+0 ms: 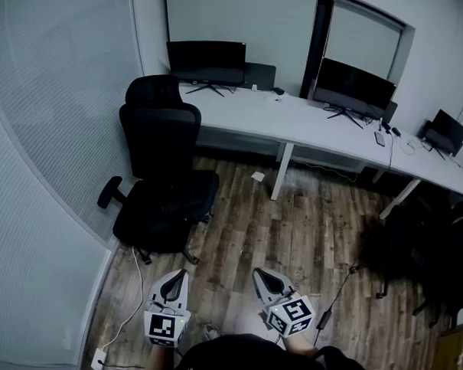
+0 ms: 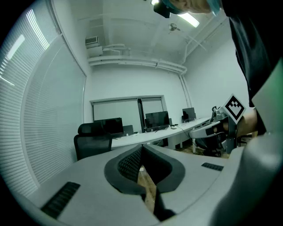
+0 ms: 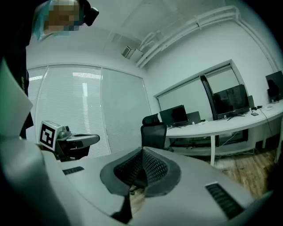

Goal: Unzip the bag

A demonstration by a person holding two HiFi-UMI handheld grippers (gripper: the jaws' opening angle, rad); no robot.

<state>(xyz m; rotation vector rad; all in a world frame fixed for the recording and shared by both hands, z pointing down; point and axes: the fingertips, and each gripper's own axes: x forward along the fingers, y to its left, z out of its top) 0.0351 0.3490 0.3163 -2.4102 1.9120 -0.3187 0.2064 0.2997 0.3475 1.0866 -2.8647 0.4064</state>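
The left tongs (image 1: pixel 183 273) and right tongs (image 1: pixel 259 273) are held low and close to the person, side by side and apart, tips pointing forward over the floor (image 1: pixel 306 237). Each has a smooth pale grey shell tapering to a point and carries a white marker cube (image 1: pixel 292 314) printed with black squares. Both are closed to a narrow seam with nothing between them. The floor is wood planking in mixed brown tones, and a thin white cable (image 1: pixel 135 287) trails across it at the left.

Further out stands a black office chair (image 1: pixel 159 177) with a mesh-looking back and a padded headrest. The bag (image 1: pixel 424 254), a dark, soft, bulky mass, sits on the floor at the right edge, well apart from both tongs; its zip cannot be made out. Beyond runs a long white desk (image 1: pixel 295 123) with flat black monitors (image 1: pixel 353 87) along it. A ribbed pale wall (image 1: pixel 50 134) curves down the left.

Only the gripper views show the black inner pads (image 2: pixel 128 164), moulded with a fine grid and meeting at the tip. The left gripper view also takes in the ceiling pipes (image 2: pixel 132 63) and a strip light (image 2: pixel 190 19), which the head view misses. Only the head view shows the bag clearly.
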